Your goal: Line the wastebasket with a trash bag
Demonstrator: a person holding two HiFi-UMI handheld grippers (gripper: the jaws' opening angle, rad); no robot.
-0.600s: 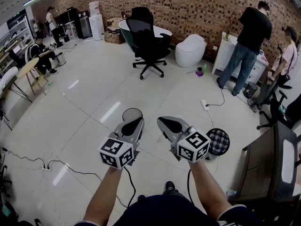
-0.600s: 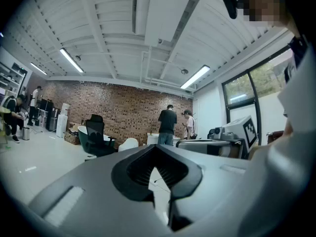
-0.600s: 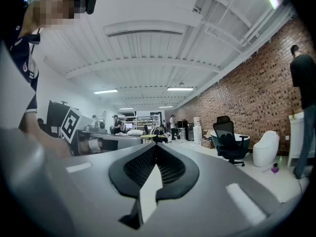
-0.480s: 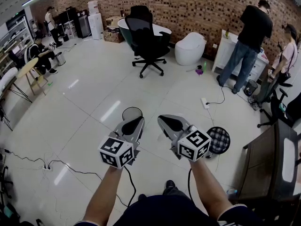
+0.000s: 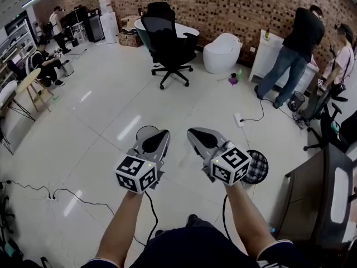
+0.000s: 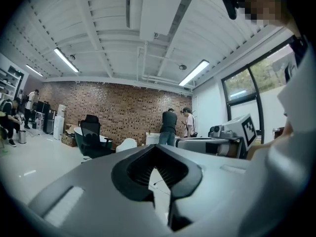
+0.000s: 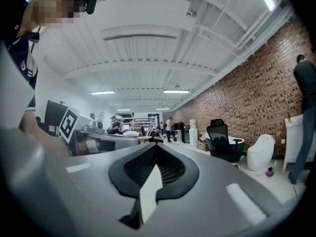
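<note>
Left hand-held gripper [image 5: 158,140]: lower centre of the head view, held level at the end of my forearm. Its jaws are pressed together and nothing sits between them.
Right hand-held gripper [image 5: 199,138]: just right of the left one, side by side with it but apart. Its jaws are also together, with nothing in them.
Mesh wastebasket [image 5: 261,167]: a dark basket standing on the floor [image 5: 100,116], lower right of centre. It is partly hidden behind the marker cube of my right hand-held gripper, and neither gripper touches it.
Round grey bin [image 5: 140,133]: on the floor just beyond the left hand-held gripper's tip, which covers its right part. I cannot tell which of the two bins is the one to be lined.
Cable [image 5: 83,197]: a black cable trailing across the tiles at lower left.
Power strip [image 5: 238,119]: white, lying on the tiles right of centre, beyond the mesh wastebasket.
Office chair [image 5: 166,41]: black, upper centre, well beyond both bins.
Toilet [image 5: 221,52]: white, to the right of the chair and near the brick wall [image 5: 234,4].
Person in black [image 5: 293,52]: upper right, standing with their back to me.
</note>
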